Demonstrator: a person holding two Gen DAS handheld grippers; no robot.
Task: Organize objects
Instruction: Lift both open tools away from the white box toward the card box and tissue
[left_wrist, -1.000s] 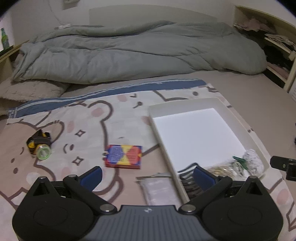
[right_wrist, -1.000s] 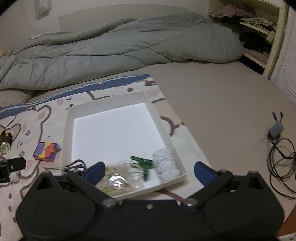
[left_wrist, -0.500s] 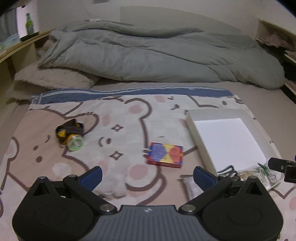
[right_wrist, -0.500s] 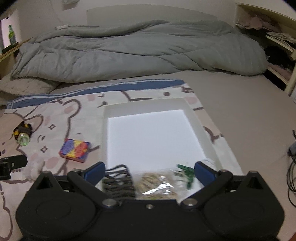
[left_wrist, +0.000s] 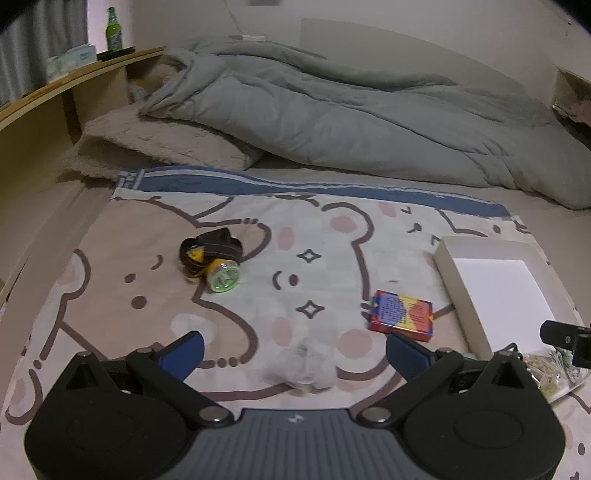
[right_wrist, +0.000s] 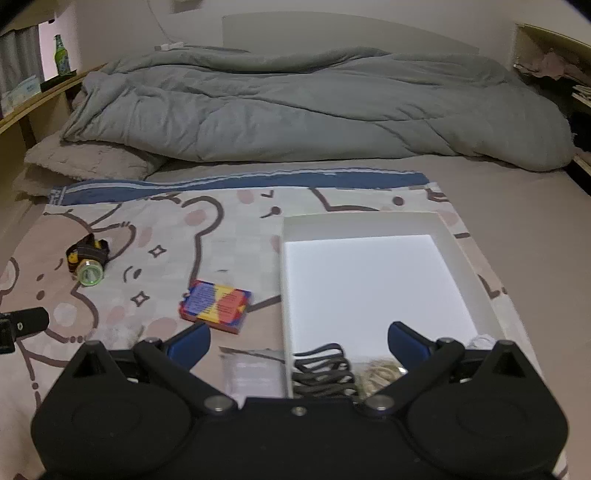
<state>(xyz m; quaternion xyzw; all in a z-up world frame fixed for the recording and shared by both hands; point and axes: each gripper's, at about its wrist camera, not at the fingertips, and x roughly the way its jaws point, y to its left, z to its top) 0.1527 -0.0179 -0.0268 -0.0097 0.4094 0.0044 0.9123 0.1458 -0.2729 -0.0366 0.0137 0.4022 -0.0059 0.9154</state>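
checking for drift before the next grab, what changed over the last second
Both grippers swung left across the bed. The left gripper, open and empty, now frames a whitish clump, with the headlamp nearer centre. The right gripper, also open, left the tray's right end for its left edge. Nothing was grabbed or released; the card box, white tray and its contents stayed put.

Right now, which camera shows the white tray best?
The right wrist view: the white tray sits almost centred, with all four walls and most of its floor visible. The left wrist view catches the white tray only at the right edge, skewed and partly hidden by the gripper.
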